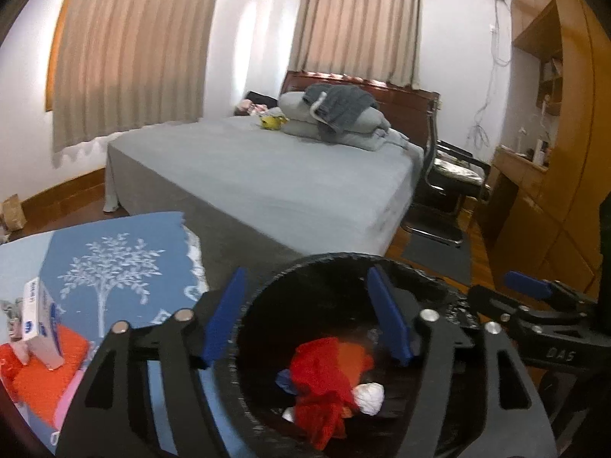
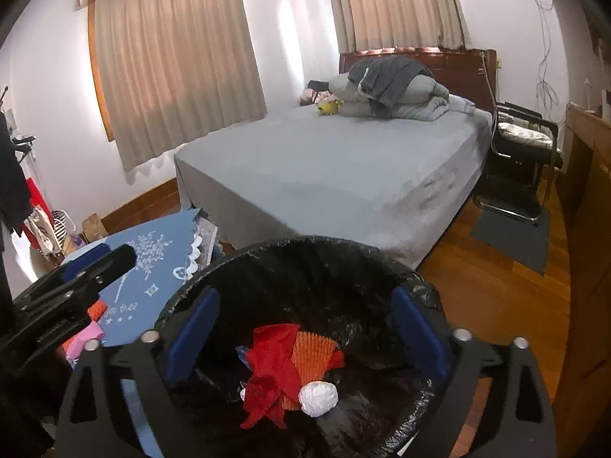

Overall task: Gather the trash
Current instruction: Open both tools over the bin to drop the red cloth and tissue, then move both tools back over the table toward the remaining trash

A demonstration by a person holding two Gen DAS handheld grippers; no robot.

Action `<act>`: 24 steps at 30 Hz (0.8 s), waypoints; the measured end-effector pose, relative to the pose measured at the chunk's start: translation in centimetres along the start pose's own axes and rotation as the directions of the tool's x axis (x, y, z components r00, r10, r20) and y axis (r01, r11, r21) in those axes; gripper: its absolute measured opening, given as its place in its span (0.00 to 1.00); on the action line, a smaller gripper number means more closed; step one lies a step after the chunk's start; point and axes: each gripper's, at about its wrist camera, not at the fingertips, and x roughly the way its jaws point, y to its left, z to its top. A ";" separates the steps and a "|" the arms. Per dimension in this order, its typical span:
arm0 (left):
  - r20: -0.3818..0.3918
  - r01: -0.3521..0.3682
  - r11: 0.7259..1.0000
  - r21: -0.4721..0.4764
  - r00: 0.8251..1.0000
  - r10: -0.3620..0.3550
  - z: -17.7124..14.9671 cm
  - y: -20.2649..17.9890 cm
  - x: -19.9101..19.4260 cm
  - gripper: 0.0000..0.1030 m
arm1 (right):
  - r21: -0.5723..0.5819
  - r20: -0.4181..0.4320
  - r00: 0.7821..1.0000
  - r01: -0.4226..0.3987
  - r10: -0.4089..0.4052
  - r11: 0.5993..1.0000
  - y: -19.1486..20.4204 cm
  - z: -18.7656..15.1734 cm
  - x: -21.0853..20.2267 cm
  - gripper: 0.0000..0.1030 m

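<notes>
Inside the black-lined bin (image 2: 382, 267), red netting (image 2: 271, 374) and a white paper wad (image 2: 319, 399) are already being kept; both the left gripper (image 1: 305, 318) and right gripper (image 2: 305, 332) are being held apart and empty, while a small box (image 1: 42, 320) and orange scraps (image 1: 49, 381) are being left on the table (image 1: 114, 244).

Each hand-held gripper (image 1: 309, 316) is a black slotted frame with silver screws, blue finger pads (image 2: 418, 328) and embossed lettering.

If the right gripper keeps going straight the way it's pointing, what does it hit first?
Most likely the trash in the black-lined bin: the red netting and white paper ball lie between the right gripper's open jaws. Depth is uncertain.
</notes>
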 end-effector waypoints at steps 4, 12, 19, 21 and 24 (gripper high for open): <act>0.021 -0.049 0.999 -0.008 0.999 0.049 0.1 1.3 -1.2 0.76 | -0.014 0.009 1.000 -0.006 0.006 1.000 0.9 0.3 -0.1 0.94; 0.047 -0.141 0.990 -0.023 0.989 0.142 0.4 4.5 -3.8 0.86 | -0.020 0.000 1.000 -0.026 0.026 0.999 2.8 0.6 0.4 0.94; 0.048 -0.224 0.973 -0.059 0.973 0.227 -0.1 8.0 -6.1 0.88 | -0.043 -0.007 0.998 -0.059 0.059 0.997 5.5 0.5 1.0 0.94; 0.047 -0.251 0.965 -0.069 0.966 0.255 -0.4 9.2 -6.8 0.89 | -0.053 -0.007 0.998 -0.069 0.069 0.996 6.4 0.4 1.3 0.94; 0.047 -0.290 0.954 -0.082 0.955 0.294 -0.7 10.7 -7.8 0.89 | -0.068 -0.012 0.996 -0.093 0.093 0.993 8.1 0.3 1.9 0.94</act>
